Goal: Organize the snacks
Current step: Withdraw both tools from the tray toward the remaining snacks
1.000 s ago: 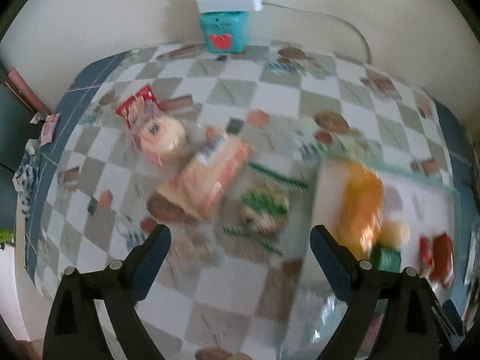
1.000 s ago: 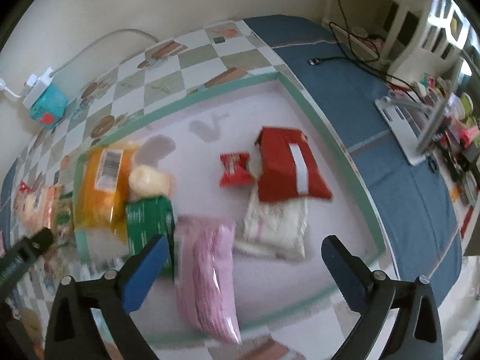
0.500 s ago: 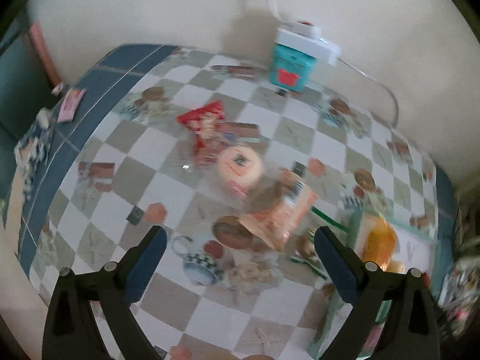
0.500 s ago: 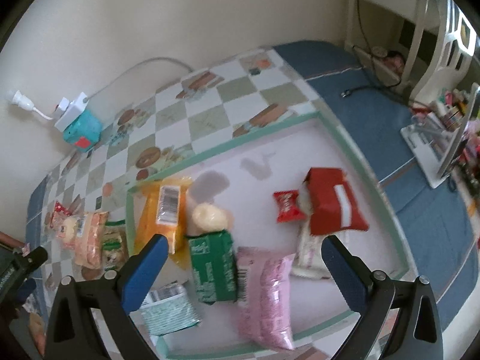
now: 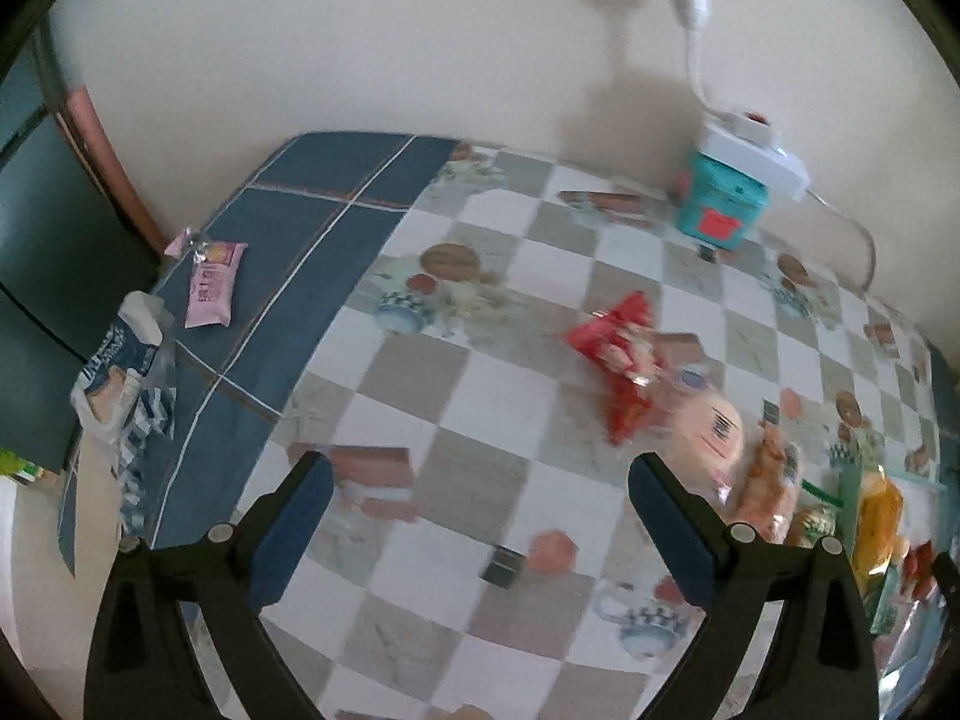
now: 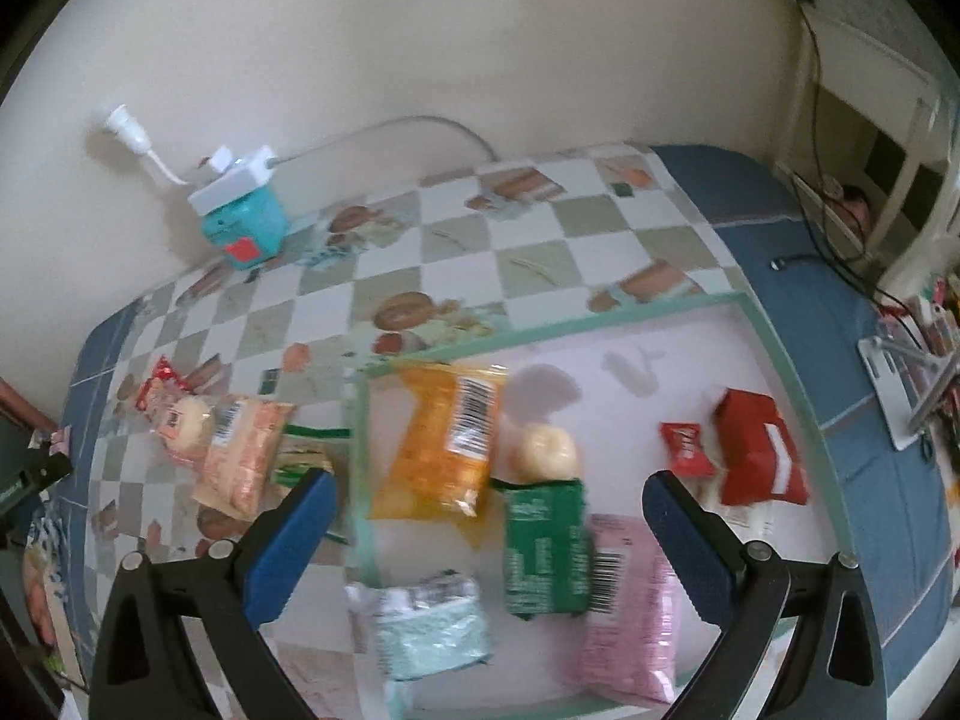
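While both tools hang spread and empty above the bench (image 5: pixel 492 396), the step in hand looks like fetching the next loose snack for the tray (image 6: pixel 774 336). The left tool (image 5: pixel 474 516) has nothing between its blue pads and hovers over bare checkered cloth, with the loose packets off to its right; the right tool (image 6: pixel 489 525) is just as wide open above the tray's contents. To do this well, the left tool should probably swing toward the red wrapper (image 5: pixel 624 342) or the round bun in clear film (image 5: pixel 714 426), come down with a finger on either side of the packet's narrow width, and close gently, since soft film crumples and slides. Outside the tray's left rim lie the red wrapper, the bun, an orange-pink bag (image 6: pixel 240 462) and a green packet (image 6: pixel 300 456), bunched and partly overlapping. Inside it rest a yellow-orange bag (image 6: pixel 444 438), a pale bun (image 6: pixel 546 450), a dark green pack (image 6: pixel 543 546), a pink bag (image 6: pixel 630 600), a mint packet (image 6: pixel 429 624) and red packs (image 6: pixel 756 456).
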The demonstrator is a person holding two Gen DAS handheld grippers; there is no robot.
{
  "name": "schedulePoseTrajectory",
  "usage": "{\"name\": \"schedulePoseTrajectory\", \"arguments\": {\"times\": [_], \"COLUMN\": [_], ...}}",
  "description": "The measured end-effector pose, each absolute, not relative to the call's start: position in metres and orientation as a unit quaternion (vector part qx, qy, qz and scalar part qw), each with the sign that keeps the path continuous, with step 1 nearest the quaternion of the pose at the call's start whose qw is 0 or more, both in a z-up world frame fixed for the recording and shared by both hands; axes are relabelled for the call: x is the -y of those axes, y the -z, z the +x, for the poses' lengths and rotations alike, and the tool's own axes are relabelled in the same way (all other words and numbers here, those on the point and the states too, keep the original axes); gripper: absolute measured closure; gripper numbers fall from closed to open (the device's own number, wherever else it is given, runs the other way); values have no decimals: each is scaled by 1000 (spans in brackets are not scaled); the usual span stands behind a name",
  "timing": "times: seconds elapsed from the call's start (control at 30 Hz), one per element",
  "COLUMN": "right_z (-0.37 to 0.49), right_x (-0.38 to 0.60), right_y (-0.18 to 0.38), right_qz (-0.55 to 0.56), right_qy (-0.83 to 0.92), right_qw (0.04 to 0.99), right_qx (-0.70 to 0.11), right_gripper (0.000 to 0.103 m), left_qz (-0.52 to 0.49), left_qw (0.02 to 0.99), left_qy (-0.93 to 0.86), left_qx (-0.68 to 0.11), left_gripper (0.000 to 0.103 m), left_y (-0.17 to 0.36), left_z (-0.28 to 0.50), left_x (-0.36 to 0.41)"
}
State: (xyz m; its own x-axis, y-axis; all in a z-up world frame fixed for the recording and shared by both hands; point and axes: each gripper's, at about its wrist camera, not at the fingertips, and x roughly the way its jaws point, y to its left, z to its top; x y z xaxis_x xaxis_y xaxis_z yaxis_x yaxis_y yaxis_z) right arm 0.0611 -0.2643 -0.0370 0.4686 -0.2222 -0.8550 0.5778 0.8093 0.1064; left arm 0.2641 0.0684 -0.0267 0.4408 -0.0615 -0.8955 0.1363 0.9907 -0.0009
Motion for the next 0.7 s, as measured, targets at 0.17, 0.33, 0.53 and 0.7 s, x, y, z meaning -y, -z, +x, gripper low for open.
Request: {"name": "schedulePoseTrajectory", "arguments": {"times": [0.17, 0.33, 0.53, 0.7], "right_z": [99, 151, 200, 221], "right_x": [234, 211, 193, 195], "right_y": [37, 40, 54, 84], "right_qz": [184, 175, 156, 190], "right_qy": [193, 136, 127, 129], "right_qw": [841, 831, 813, 788], "right_qx": [-471, -510, -547, -572], "right_gripper": [0, 2, 10, 24], "left_qz": [-3, 7, -7, -2], "left_qw": [833, 816, 791, 787], "left_qy": [85, 111, 122, 122], "left_qx": [-546, -567, -599, -605], "left_gripper": [4, 4, 4, 4], "left_y": [35, 43, 61, 83], "left_z": [293, 324, 351, 361], "left_x": [-86, -73, -48, -20]}}
